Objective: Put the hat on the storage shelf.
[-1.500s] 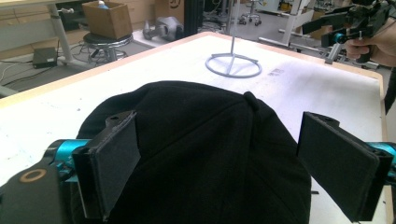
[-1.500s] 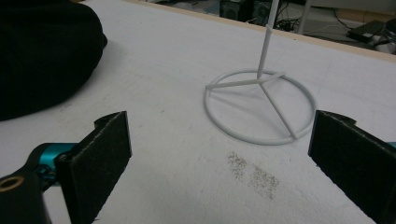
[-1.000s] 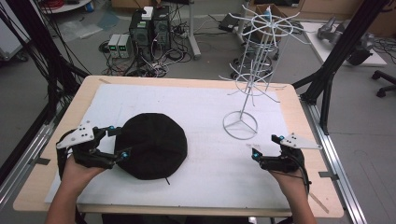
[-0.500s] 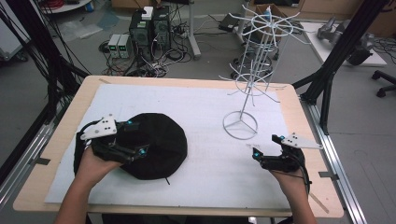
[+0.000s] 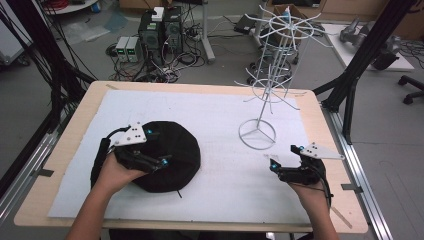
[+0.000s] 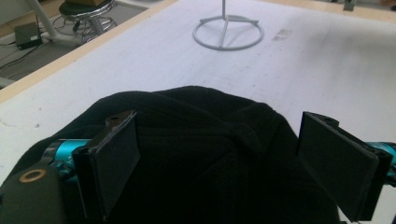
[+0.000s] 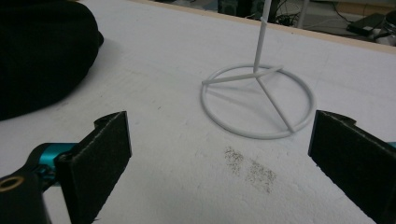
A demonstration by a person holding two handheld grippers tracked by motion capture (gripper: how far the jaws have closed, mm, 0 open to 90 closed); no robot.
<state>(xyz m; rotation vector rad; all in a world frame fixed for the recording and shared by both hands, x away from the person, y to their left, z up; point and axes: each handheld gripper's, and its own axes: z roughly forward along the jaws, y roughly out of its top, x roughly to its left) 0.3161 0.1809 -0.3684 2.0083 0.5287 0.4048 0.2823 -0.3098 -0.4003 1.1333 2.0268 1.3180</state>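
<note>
A round black knitted hat (image 5: 170,155) lies flat on the white sheet (image 5: 220,125) at the table's left. My left gripper (image 5: 156,150) hovers over the hat's left part, jaws wide open; in the left gripper view the hat (image 6: 210,135) bulges up between and beyond the two black pads (image 6: 114,158). A white wire rack (image 5: 272,70) stands at the back right on a ring base (image 5: 257,133). My right gripper (image 5: 284,159) rests open near the front right; its view shows the ring base (image 7: 258,101) just ahead, with the hat's edge (image 7: 42,51) at far left.
The wooden table (image 5: 65,150) has metal rails along both sides. A faint grey smudge (image 7: 250,170) marks the sheet before the right gripper. Floor clutter, cables and electronics boxes (image 5: 160,30) lie beyond the far edge.
My left gripper has moved from the hat's left edge rightward and onto the hat, staying open. The right gripper has held still.
</note>
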